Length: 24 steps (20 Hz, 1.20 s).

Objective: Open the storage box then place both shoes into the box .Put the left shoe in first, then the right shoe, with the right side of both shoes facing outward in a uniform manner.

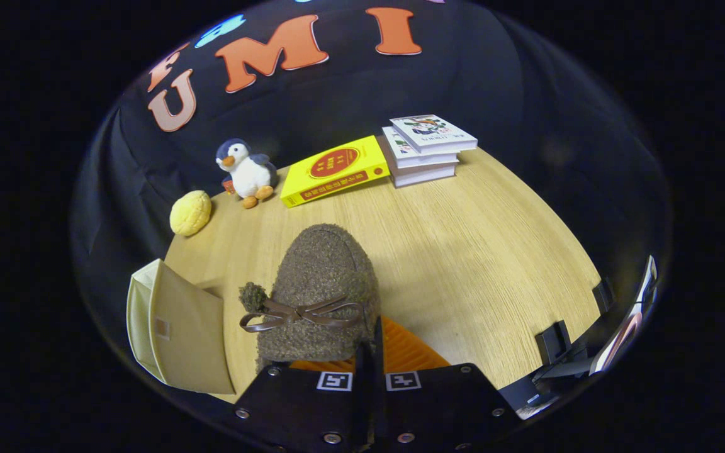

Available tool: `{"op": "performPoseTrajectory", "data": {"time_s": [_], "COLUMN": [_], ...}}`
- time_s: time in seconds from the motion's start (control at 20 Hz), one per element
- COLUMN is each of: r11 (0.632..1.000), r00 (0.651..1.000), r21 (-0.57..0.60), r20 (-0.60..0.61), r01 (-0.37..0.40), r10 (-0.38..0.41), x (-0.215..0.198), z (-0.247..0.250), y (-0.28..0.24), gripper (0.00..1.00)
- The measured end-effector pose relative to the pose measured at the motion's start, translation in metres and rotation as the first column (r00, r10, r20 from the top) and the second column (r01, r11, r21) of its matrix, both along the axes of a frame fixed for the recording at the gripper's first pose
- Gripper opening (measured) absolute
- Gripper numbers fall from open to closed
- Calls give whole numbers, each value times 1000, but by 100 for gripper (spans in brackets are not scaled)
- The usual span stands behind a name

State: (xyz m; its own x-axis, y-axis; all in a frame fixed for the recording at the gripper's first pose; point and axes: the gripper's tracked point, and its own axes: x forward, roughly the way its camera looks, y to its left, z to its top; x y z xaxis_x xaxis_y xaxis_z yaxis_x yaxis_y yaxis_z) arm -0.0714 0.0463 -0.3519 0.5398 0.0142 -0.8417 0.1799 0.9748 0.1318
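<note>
Your gripper (372, 352) has its fingers pressed close together, pinching the rear edge of a fuzzy brown shoe (321, 289) w/ a bow, toe pointing away over the wooden table (476, 251). The beige storage box (174, 327) sits just left of the shoe; its inside can't be seen. Beyond: plush penguin (246, 170), yellow book (334, 170), stacked books (425, 148).

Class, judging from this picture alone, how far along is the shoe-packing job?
Done: the storage box looks open, lid up. In hand: the gripper is shut on a fuzzy brown shoe, held above the table. Left: putting this shoe in the box, then the second shoe.
</note>
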Motion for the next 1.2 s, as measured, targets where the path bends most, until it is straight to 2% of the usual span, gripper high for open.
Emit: {"op": "performPoseTrajectory", "data": {"time_s": [0.3, 0.7, 0.95, 1.2], "r11": [992, 945, 928, 930], "r00": [993, 956, 944, 942], "r21": [58, 140, 176, 158], "r20": [31, 54, 31, -1], "r01": [-111, -295, -328, -332], "r10": [110, 290, 327, 337], "x": [9, 11, 4, 1], "z": [48, 73, 70, 51], "y": [88, 227, 289, 320], "gripper": [5, 5, 5, 5]}}
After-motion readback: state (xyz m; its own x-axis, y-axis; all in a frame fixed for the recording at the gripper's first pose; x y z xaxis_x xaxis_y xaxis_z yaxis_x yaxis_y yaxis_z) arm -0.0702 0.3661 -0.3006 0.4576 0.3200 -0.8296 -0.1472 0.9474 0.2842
